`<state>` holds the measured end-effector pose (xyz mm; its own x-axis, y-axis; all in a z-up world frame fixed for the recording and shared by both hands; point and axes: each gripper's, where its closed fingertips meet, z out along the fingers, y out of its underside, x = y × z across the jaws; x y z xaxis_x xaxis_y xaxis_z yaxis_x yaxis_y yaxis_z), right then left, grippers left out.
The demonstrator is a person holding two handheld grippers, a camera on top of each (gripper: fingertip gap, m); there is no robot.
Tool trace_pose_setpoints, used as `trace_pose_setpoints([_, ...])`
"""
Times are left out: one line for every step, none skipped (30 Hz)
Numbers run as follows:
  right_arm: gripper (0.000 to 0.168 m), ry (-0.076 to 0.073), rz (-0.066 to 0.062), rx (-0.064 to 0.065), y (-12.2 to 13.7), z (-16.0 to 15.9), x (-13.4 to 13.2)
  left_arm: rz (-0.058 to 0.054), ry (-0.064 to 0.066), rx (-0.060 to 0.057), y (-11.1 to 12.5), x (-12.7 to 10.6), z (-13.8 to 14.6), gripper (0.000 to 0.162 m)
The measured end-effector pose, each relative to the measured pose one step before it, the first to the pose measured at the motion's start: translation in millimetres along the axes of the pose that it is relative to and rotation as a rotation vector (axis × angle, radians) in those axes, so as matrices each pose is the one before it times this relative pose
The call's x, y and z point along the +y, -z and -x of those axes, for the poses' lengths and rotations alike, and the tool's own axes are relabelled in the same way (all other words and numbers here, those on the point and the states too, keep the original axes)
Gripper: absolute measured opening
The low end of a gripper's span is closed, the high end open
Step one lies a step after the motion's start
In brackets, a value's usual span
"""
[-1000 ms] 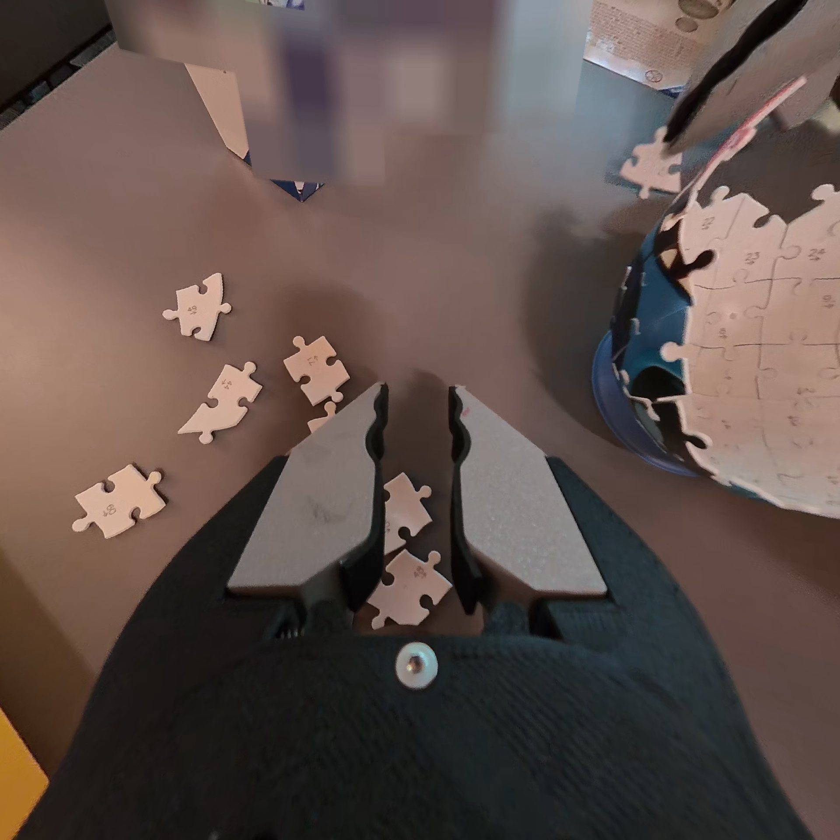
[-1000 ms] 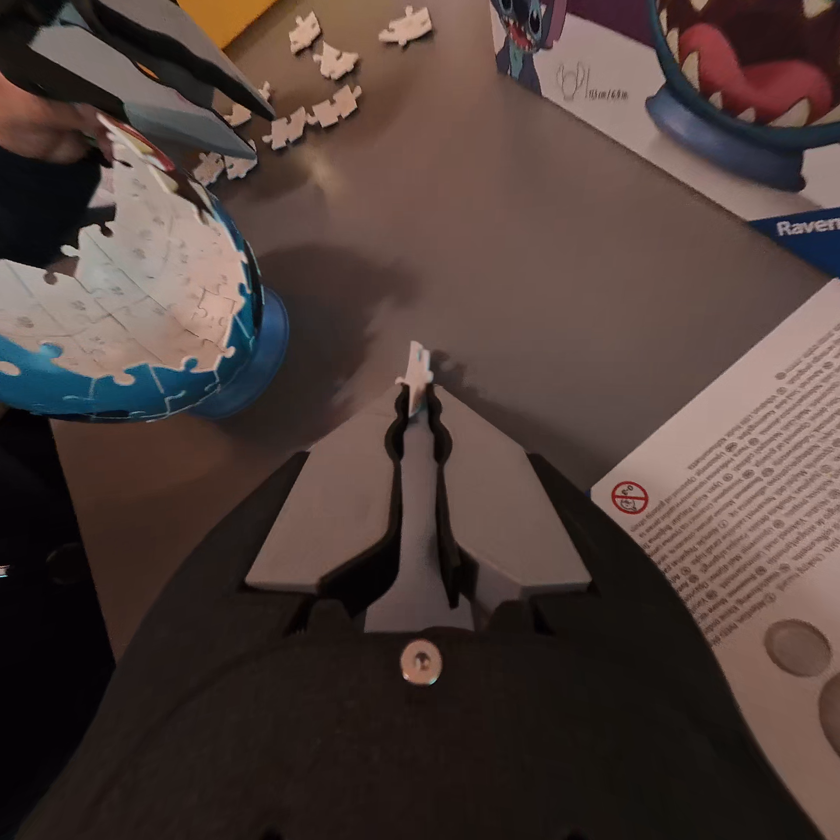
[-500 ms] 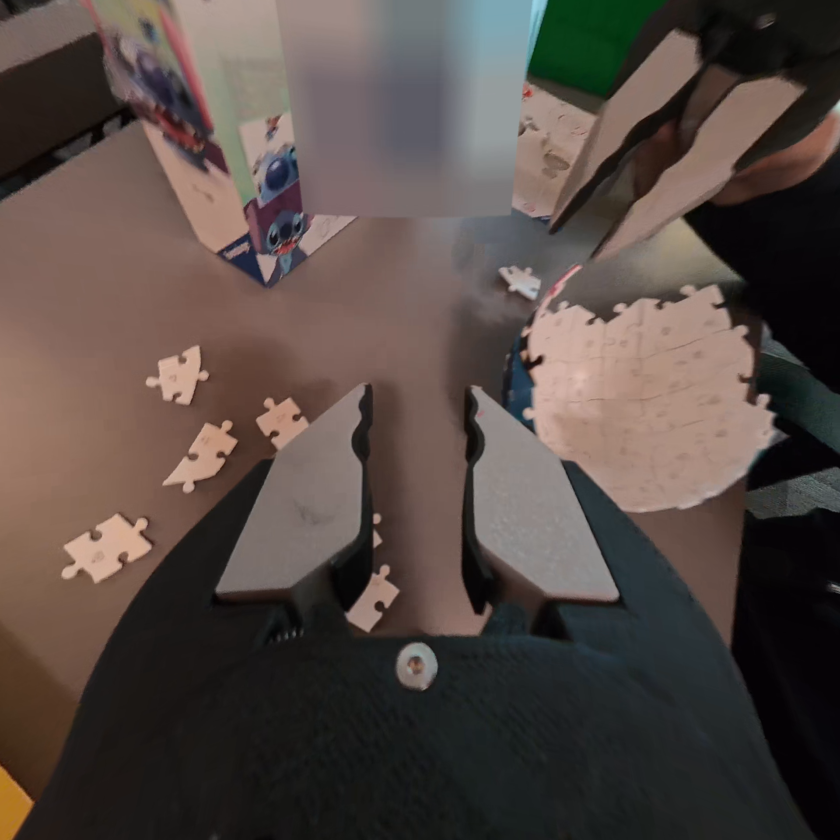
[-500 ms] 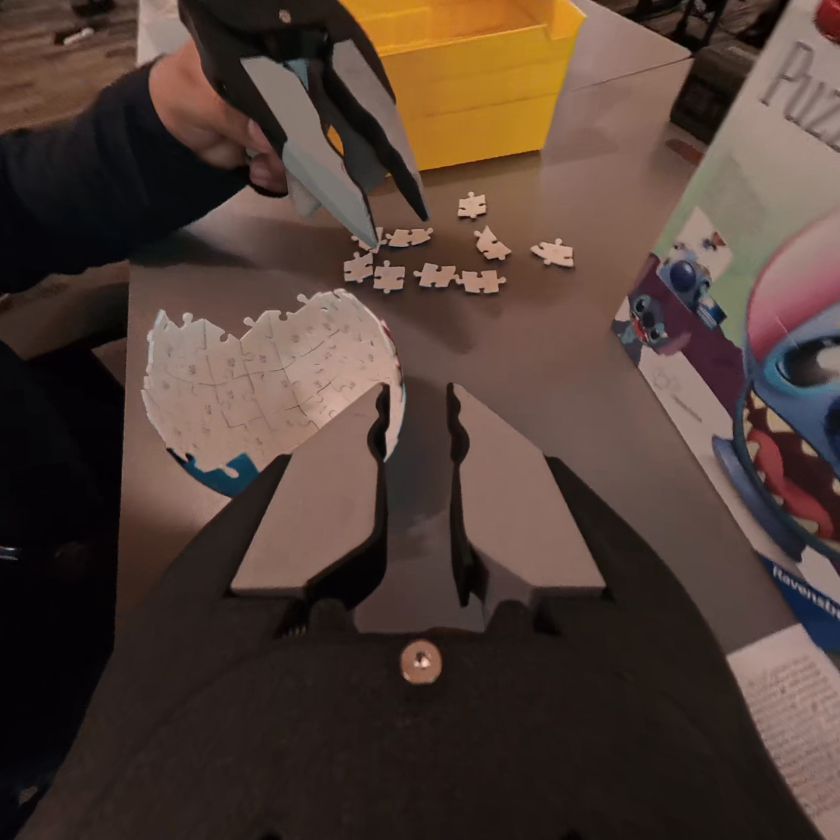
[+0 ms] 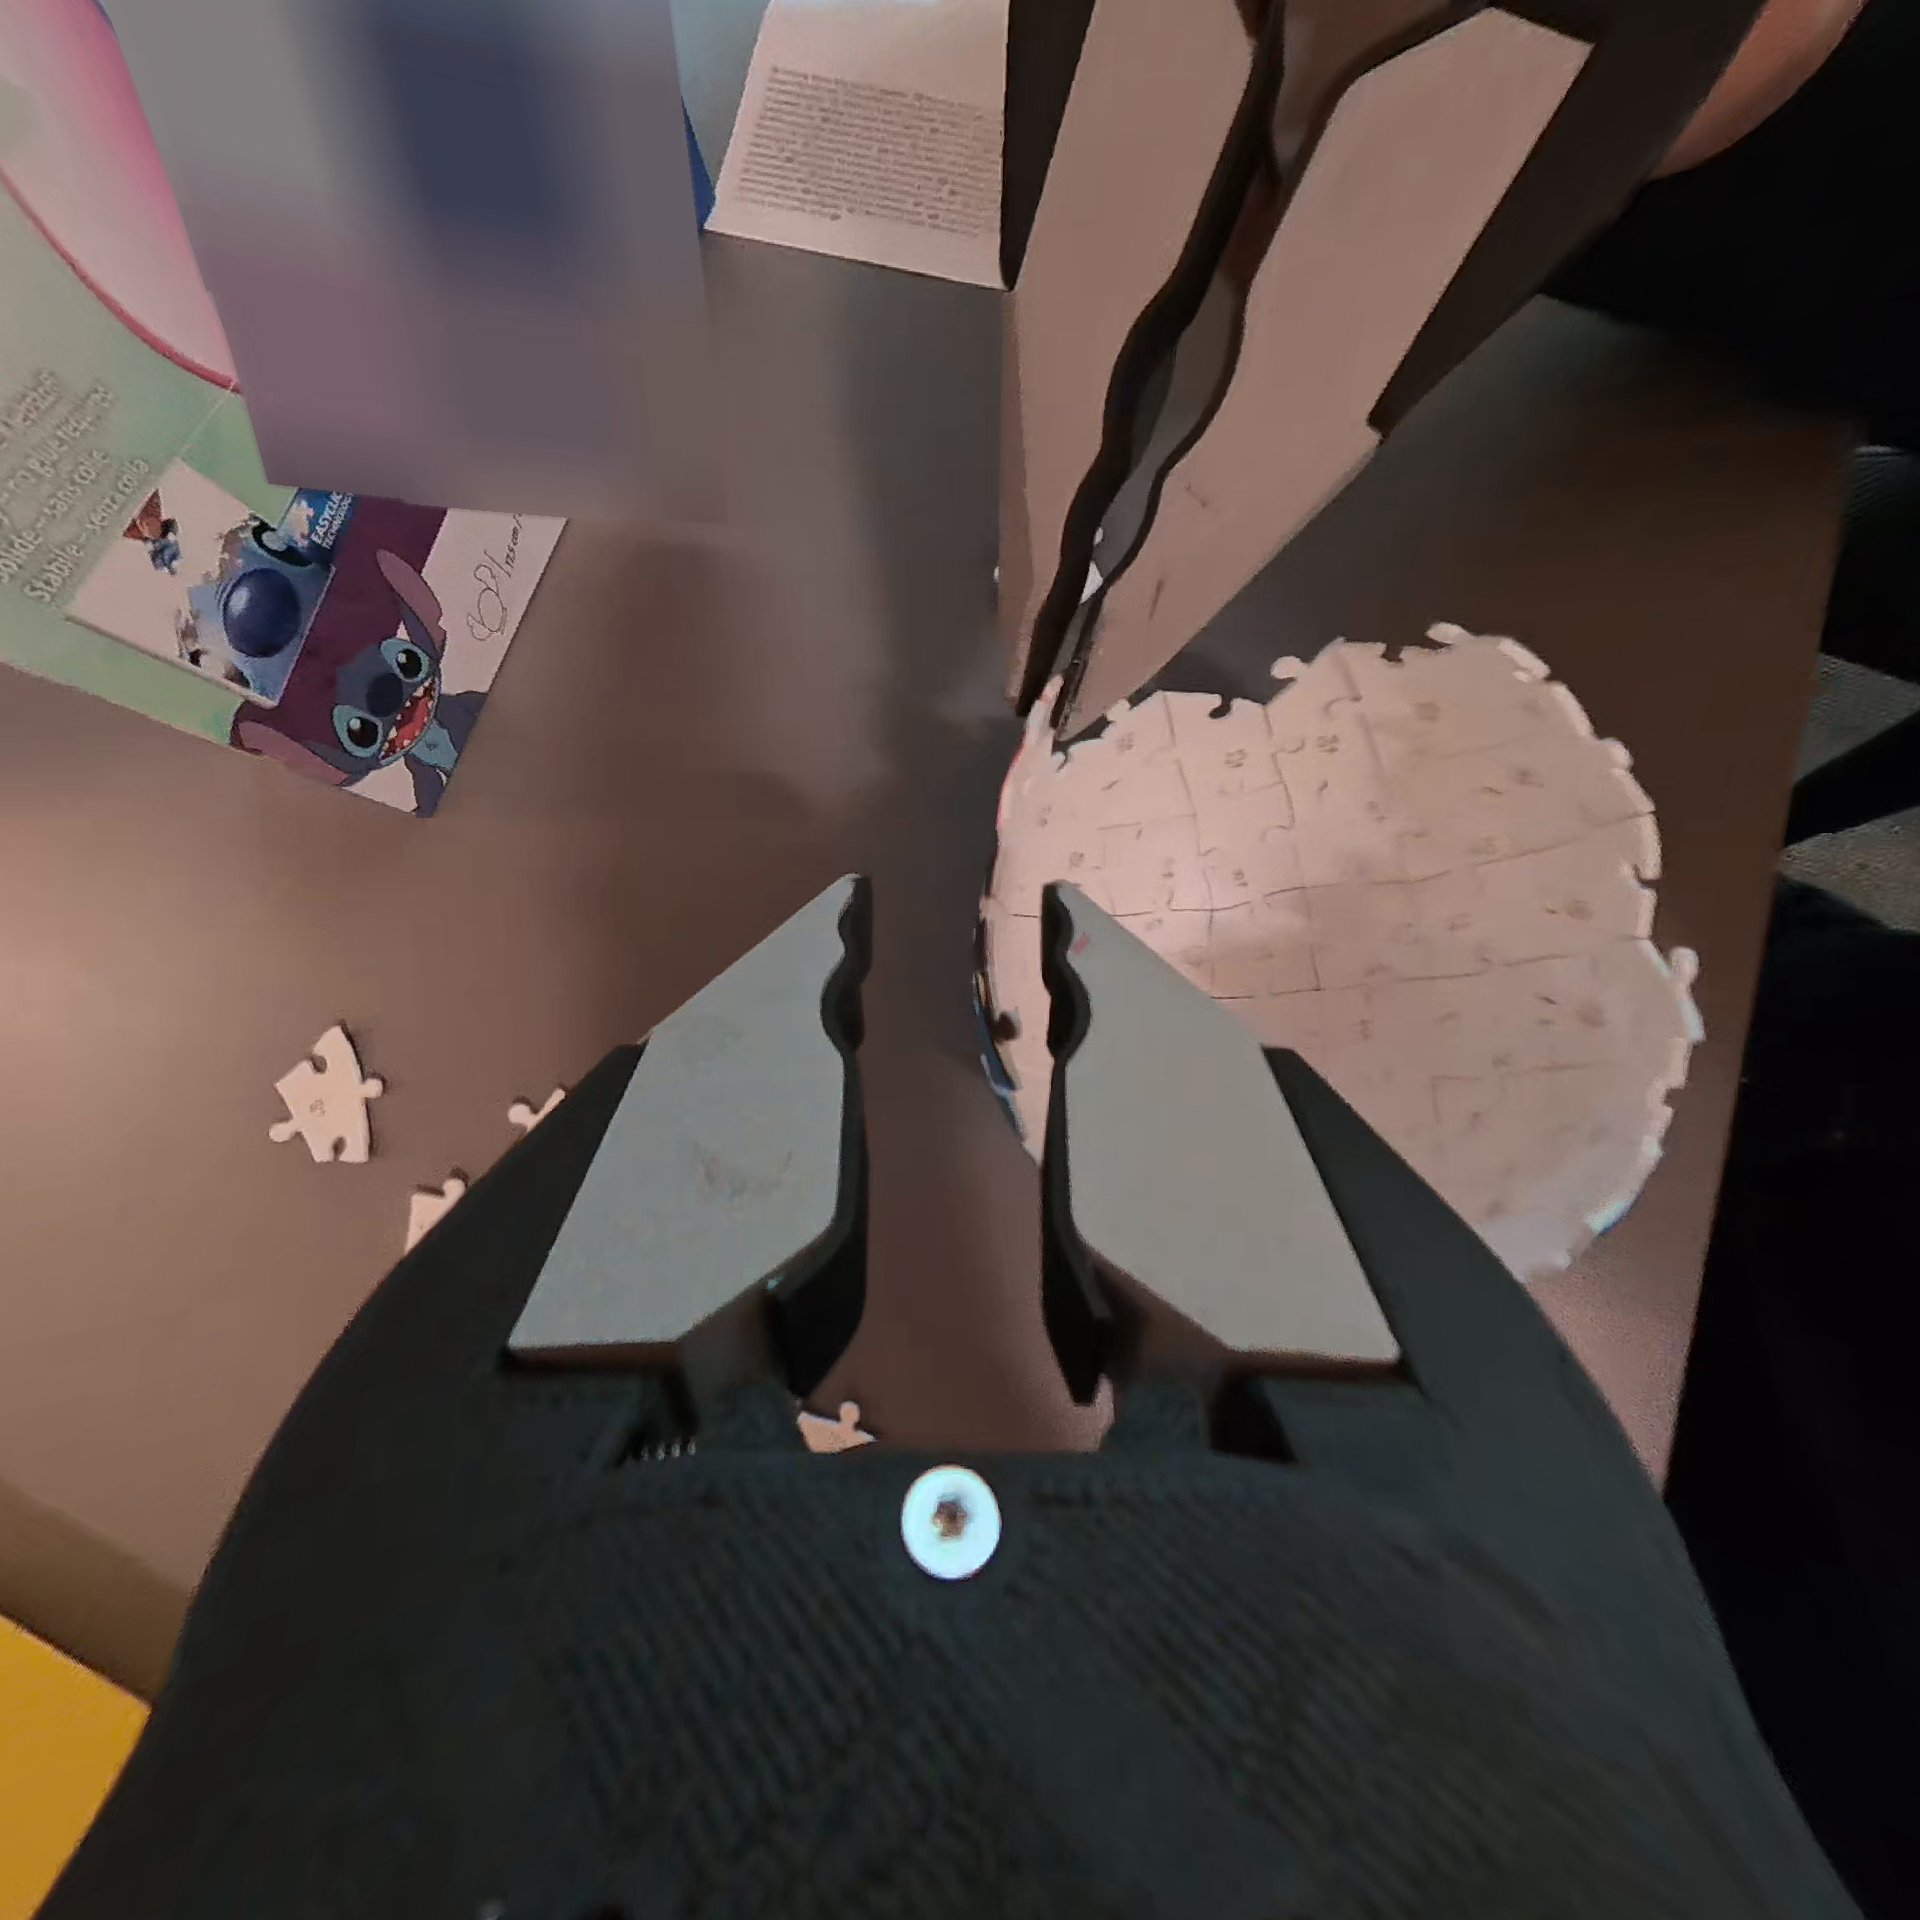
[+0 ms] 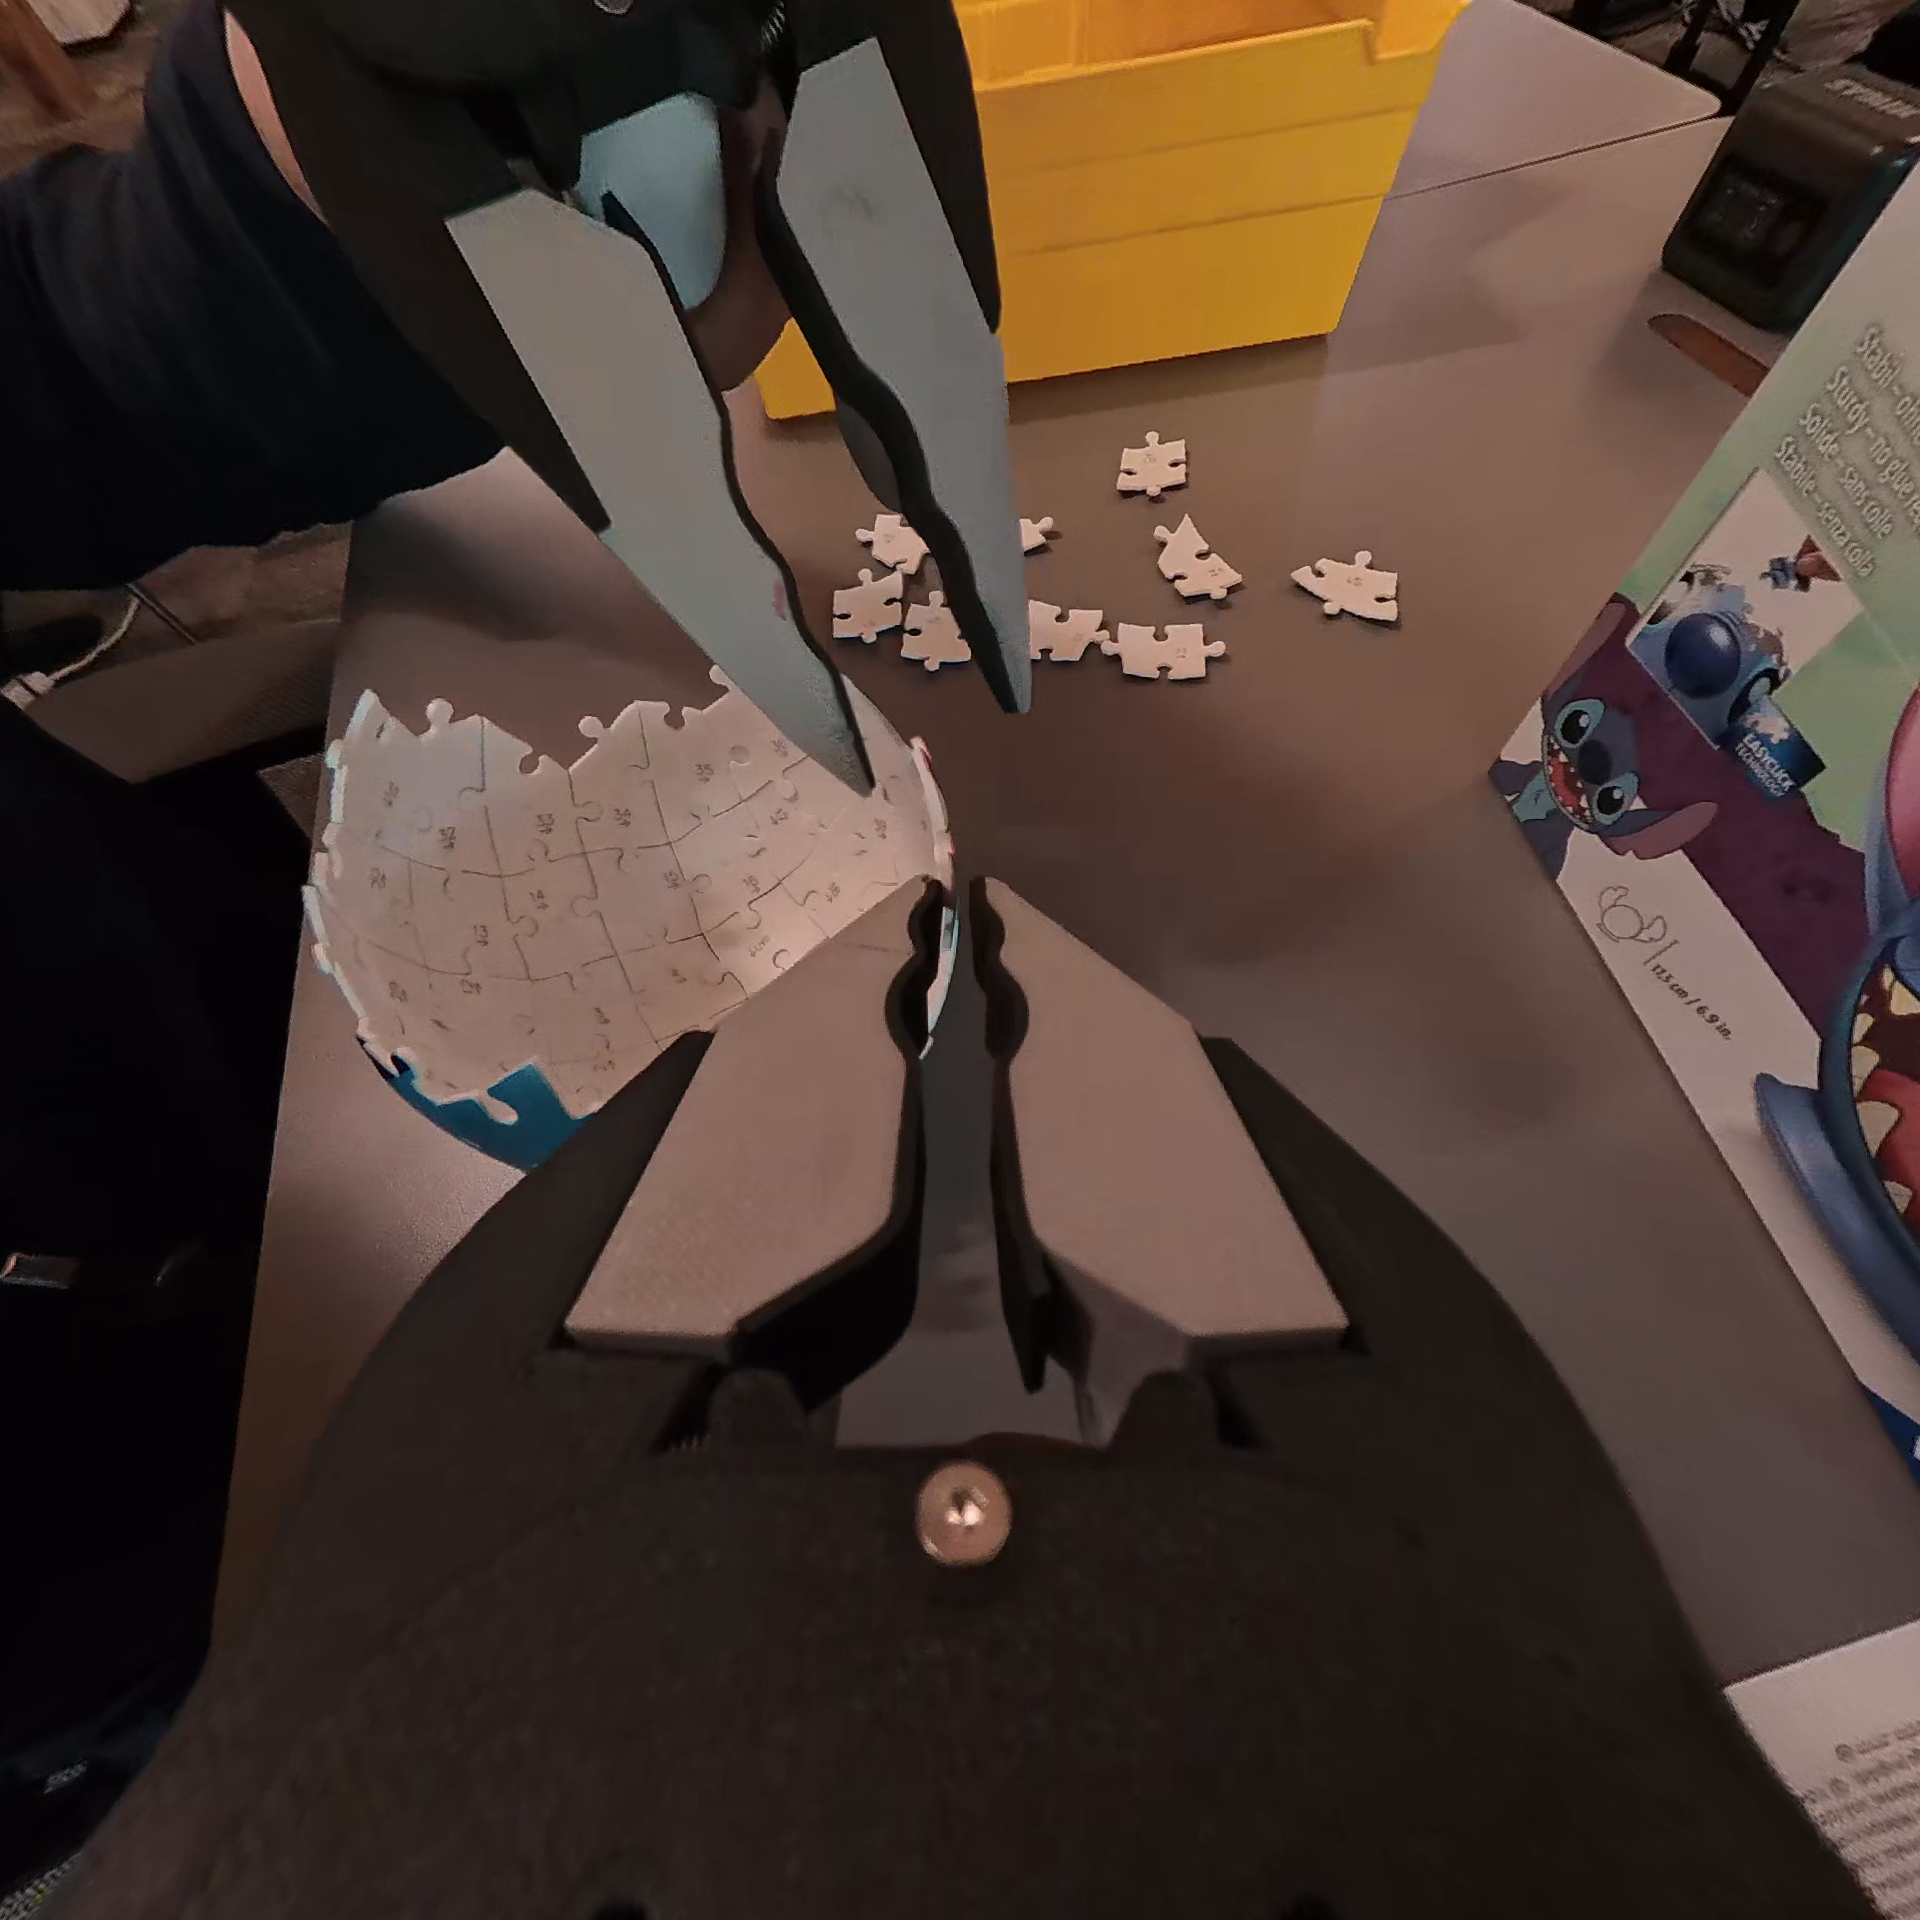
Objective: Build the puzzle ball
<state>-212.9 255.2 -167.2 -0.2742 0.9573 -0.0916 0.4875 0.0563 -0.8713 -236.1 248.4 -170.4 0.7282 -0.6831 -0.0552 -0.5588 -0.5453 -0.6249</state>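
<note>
The half-built puzzle ball (image 6: 582,894) is an open white shell, blue outside, near the table's edge; it also shows in the left wrist view (image 5: 1351,935). My right gripper (image 6: 954,888) has its jaws closed to a narrow gap on the shell's rim; it enters the left wrist view (image 5: 1049,712) from above. My left gripper (image 5: 956,899) is open and empty. It straddles the same rim (image 6: 930,738), one finger inside the shell and one outside. Several loose white pieces (image 6: 1164,649) lie on the table behind the ball, some also in the left wrist view (image 5: 322,1112).
A yellow bin (image 6: 1174,208) stands at the back of the grey table (image 6: 1299,883). The puzzle box (image 6: 1766,727) stands beside the ball, also in the left wrist view (image 5: 312,644). A printed instruction sheet (image 5: 862,156) lies nearby. Both grippers' tips are close together, under 4 cm apart.
One second ago my right gripper held a piece; it then opened empty. Both grippers have moved to the ball's rim, and the right jaws have narrowed on it.
</note>
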Motion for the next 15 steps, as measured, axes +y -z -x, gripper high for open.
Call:
trace_pose_setpoints([0.002, 0.0022, -0.0003, -0.0007, -0.27, 0.21, 0.42, 0.0047, -0.0025, 0.0056, -2.11, -0.82, -0.88, 0.032])
trace_pose_setpoints([0.002, 0.0025, -0.0005, -0.0003, -0.32, 0.32, 0.17, 0.0032, 0.0022, 0.0139, -1.90, -0.76, -1.65, 0.031])
trace_pose_setpoints([0.002, 0.0019, 0.0000, -0.0018, -0.61, 0.58, 0.17, 0.0015, 0.0035, 0.0127, -1.83, -0.61, -1.38, 0.030])
trace_pose_setpoints([0.001, 0.0023, 0.0010, -0.0010, -0.58, 0.42, 0.17, 0.0021, 0.0020, 0.0111, -1.52, -0.21, -1.18, 0.029])
trace_pose_setpoints([0.000, 0.0036, 0.0010, 0.0015, -0.59, 0.17, 0.07, 0.0023, 0.0017, 0.0091, -1.41, 0.11, -0.72, 0.028])
trace_pose_setpoints([0.000, 0.0039, 0.0012, 0.0028, -0.57, -0.03, 0.09, 0.0025, 0.0015, 0.0058, -1.30, 0.24, -0.37, 0.027])
trace_pose_setpoints([0.000, 0.0033, 0.0011, 0.0035, -0.41, -0.14, 0.05, 0.0019, -0.0002, 0.0035, -1.17, 0.21, -0.20, 0.025])
trace_pose_setpoints([0.000, 0.0024, -0.0001, 0.0036, -0.12, -0.30, -0.04, 0.0022, -0.0024, 0.0050, -1.07, 0.36, -0.67, 0.022])
trace_pose_setpoints([0.000, 0.0018, -0.0008, 0.0019, -0.03, -0.17, -0.08, 0.0027, -0.0043, 0.0069, -1.03, 0.43, -1.22, 0.017])
trace_pose_setpoints([0.000, 0.0017, -0.0004, 0.0007, 0.13, 0.03, -0.07, 0.0033, -0.0058, 0.0057, -0.92, 0.44, -1.22, 0.011])
trace_pose_setpoints([0.000, 0.0022, -0.0004, 0.0012, -0.03, 0.00, -0.03, 0.0036, -0.0062, 0.0010, -0.87, 0.52, -0.74, 0.009])
trace_pose_setpoints([0.000, 0.0021, -0.0005, 0.0012, -0.07, -0.02, -0.19, 0.0025, -0.0052, -0.0111, -0.40, 0.23, 1.22, 0.007])
trace_pose_setpoints([0.000, 0.0020, -0.0007, 0.0015, -0.05, -0.04, -0.08, 0.0009, -0.0053, -0.0066, 0.02, 0.06, 0.80, 0.005])
trace_pose_setpoints([0.000, 0.0020, -0.0007, 0.0002, -0.05, 0.04, -0.20, 0.0012, -0.0015, 0.0000, 0.21, -0.01, -0.10, 0.003])
trace_pose_setpoints([0.000, 0.0016, -0.0011, -0.0002, 0.09, 0.16, -0.16, -0.0004, -0.0014, 0.0010, 0.26, -0.01, -0.10, 0.002])
